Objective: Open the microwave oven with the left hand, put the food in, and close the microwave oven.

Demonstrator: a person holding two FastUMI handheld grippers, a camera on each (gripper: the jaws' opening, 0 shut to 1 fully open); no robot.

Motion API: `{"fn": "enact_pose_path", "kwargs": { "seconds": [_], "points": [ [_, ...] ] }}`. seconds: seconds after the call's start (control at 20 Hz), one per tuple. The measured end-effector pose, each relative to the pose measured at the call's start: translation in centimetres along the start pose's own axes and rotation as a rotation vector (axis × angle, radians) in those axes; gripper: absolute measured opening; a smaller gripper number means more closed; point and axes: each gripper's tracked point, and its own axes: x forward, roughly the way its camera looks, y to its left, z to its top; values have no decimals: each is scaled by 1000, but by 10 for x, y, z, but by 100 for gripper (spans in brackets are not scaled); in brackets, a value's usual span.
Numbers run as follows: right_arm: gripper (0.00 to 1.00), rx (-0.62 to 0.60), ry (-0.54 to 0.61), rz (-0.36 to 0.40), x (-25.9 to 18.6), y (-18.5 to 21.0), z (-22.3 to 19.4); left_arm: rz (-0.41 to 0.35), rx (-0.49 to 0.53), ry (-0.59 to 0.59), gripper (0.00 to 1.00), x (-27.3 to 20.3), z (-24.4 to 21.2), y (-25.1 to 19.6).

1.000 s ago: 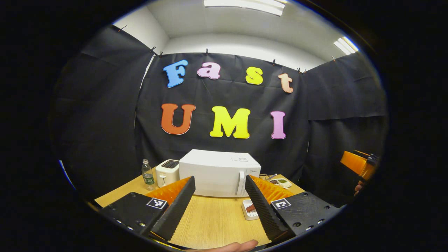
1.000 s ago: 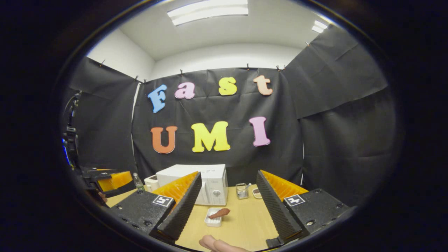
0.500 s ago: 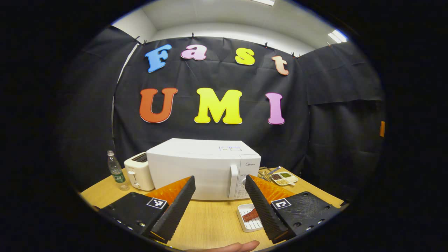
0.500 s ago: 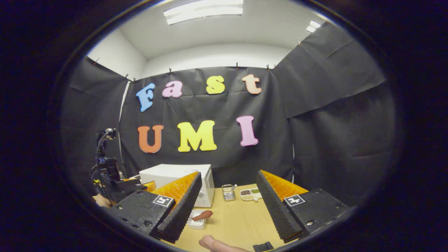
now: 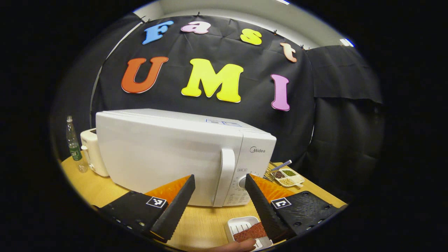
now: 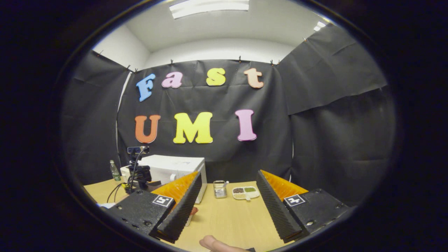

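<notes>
1. Step in hand: reaching for the door handle (image 5: 224,175) of the microwave (image 5: 168,150). The left tool (image 5: 218,206) stands with fingers wide apart, holding nothing, and the upright handle lies between them, farther off and not touched. Advice: centre the handle between the fingers, close on its mid-length, then pull in an arc about the hinge on the far-left edge of the door; a straight tug would likely drag the whole oven.
2. Door: shut, flush with the control panel (image 5: 255,168).
3. Food: a reddish-brown piece (image 5: 249,231) in a white tray (image 5: 241,224), on the tabletop just in front of the oven, below the handle and beside the left tool's right finger.
4. Right tool (image 6: 225,206): fingers apart, empty, well back from the oven, over bare tabletop.
5. Tabletop (image 5: 206,220): pale wood. Left to right: water bottle (image 5: 72,143), toaster (image 5: 91,152), microwave, wire basket (image 6: 219,189), divided dish of grains (image 5: 287,176).
6. Room: black cloth walls (image 6: 332,122), white ceiling with strip lights (image 6: 210,5).
</notes>
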Motion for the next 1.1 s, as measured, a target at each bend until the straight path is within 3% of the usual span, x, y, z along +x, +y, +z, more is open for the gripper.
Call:
{"fn": "enact_pose_path", "kwargs": {
  "seconds": [0.05, 0.1, 0.15, 0.2, 0.25, 0.35, 0.45, 0.5, 0.55, 0.6, 0.65, 0.7, 0.75, 0.8, 0.85, 0.95, 1.05, 1.1],
  "points": [
    [92, -1, 11, 5, 3, -3, -5, 3, 6, -1, 93, 7, -3, 3],
    [100, 2, 18, 6, 6, -7, -10, 8, 16, -11, 93, 12, -3, 5],
    [100, 8, 23, 4, 8, -11, -14, 7, 30, -22, 92, 15, -2, 4],
    [92, 13, 25, 7, 11, -13, -16, 7, 42, -29, 91, 18, -2, 3],
    [100, 19, 29, 8, 12, -14, -21, 1, 52, -38, 90, 20, -2, -1],
    [100, 40, 30, 20, 18, -13, -27, -23, 71, -72, 86, 28, 3, -12],
    [100, 56, 38, 39, 21, -11, -34, -14, 127, -57, 36, 34, -3, -14],
    [92, 60, 43, 48, 22, -10, -37, -1, 154, -44, 48, 38, -4, -13],
    [100, 60, 47, 53, 22, -10, -39, 6, 163, -14, 47, 42, -13, -12],
    [100, 58, 49, 55, 22, -11, -40, 25, 171, 9, 46, 41, -18, -10],
    [100, 54, 44, 55, 22, -13, -40, 58, 176, -5, 59, 39, -12, -4],
    [100, 50, 34, 53, 21, -15, -37, 65, 167, 13, 17, 46, -17, -3],
    [100, 48, 25, 52, 19, -15, -35, 64, 161, 45, 27, 40, -21, -3],
    [100, 50, 15, 55, 17, -15, -32, 62, 147, 42, 28, 40, -19, -4],
    [100, 56, 8, 59, 14, -14, -32, 61, 140, 62, 21, 41, -22, -3],
    [100, 61, 15, 67, 9, -12, -34, 62, 143, 64, 21, 38, -22, -3],
    [100, 50, 23, 67, 4, -12, -36, 53, 134, 66, 9, 36, -23, -4],
    [100, 42, 26, 62, 1, -13, -35, 44, 120, 64, 9, 36, -23, -4]
  ]
}}
